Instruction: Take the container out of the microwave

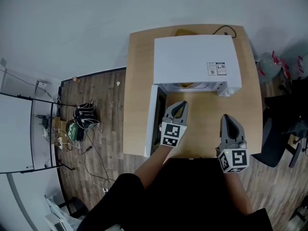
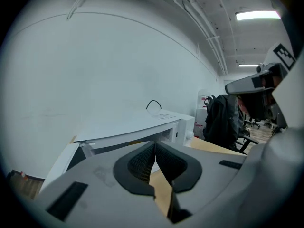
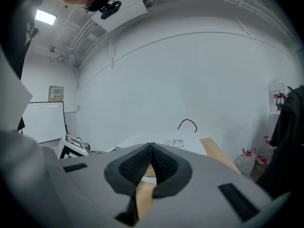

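Note:
A white microwave (image 1: 196, 61) stands at the back of a wooden table (image 1: 139, 81), its door (image 1: 153, 121) swung open to the left. Just inside the opening shows a strip of something yellowish (image 1: 186, 85), likely the container; most of it is hidden by the microwave's top. My left gripper (image 1: 180, 106) hovers in front of the opening, jaws shut and empty. The right gripper (image 1: 227, 119) is lower right over the table, also shut with nothing in it. The left gripper view shows shut jaws (image 2: 154, 148) aimed at the microwave (image 2: 142, 127). The right gripper view shows shut jaws (image 3: 151, 150).
A black cable (image 1: 225, 31) runs behind the microwave, next to a yellow object (image 1: 185, 32). Cables and bags (image 1: 84, 117) lie on the wooden floor left of the table. A black chair (image 1: 284, 129) and water jugs (image 1: 272, 64) stand to the right.

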Action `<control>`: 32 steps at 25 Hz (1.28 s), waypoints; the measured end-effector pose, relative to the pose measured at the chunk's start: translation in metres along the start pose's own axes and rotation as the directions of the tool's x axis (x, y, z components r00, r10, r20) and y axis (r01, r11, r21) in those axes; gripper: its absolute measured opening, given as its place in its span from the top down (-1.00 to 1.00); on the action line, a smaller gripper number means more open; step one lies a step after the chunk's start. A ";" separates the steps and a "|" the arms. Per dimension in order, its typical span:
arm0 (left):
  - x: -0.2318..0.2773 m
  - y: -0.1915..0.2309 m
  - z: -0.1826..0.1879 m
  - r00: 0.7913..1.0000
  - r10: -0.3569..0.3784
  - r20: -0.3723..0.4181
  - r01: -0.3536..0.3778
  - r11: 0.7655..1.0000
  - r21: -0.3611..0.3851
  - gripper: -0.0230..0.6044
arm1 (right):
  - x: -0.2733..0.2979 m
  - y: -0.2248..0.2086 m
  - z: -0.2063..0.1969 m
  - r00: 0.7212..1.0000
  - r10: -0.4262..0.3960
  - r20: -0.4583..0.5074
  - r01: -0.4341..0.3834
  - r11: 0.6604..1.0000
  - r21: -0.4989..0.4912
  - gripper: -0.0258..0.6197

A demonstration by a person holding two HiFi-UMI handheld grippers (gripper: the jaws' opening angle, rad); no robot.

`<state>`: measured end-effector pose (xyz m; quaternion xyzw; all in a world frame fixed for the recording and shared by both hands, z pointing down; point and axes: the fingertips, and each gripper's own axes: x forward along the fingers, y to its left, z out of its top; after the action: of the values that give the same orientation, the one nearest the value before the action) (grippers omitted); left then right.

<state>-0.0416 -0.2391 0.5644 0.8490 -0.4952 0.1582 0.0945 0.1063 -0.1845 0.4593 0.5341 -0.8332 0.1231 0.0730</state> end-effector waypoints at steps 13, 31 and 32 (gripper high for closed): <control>0.098 0.029 -0.063 0.980 0.008 -0.199 0.011 0.995 0.094 0.88 | 0.042 -0.041 -0.009 0.996 0.070 -0.048 -0.068 0.997 0.027 0.73; 0.168 0.041 -0.120 0.882 0.005 -0.472 0.166 0.932 0.321 0.55 | 0.041 -0.085 -0.031 0.995 0.012 -0.099 -0.006 0.998 0.060 0.73; 0.170 0.042 -0.122 0.873 0.012 -0.488 0.174 0.926 0.334 0.54 | 0.040 -0.086 -0.032 0.995 0.008 -0.102 -0.001 0.998 0.061 0.73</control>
<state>-0.0212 -0.3583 0.7402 0.8056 -0.3811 0.4496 0.0608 0.1671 -0.2445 0.5115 0.5273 -0.8254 0.1758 0.0988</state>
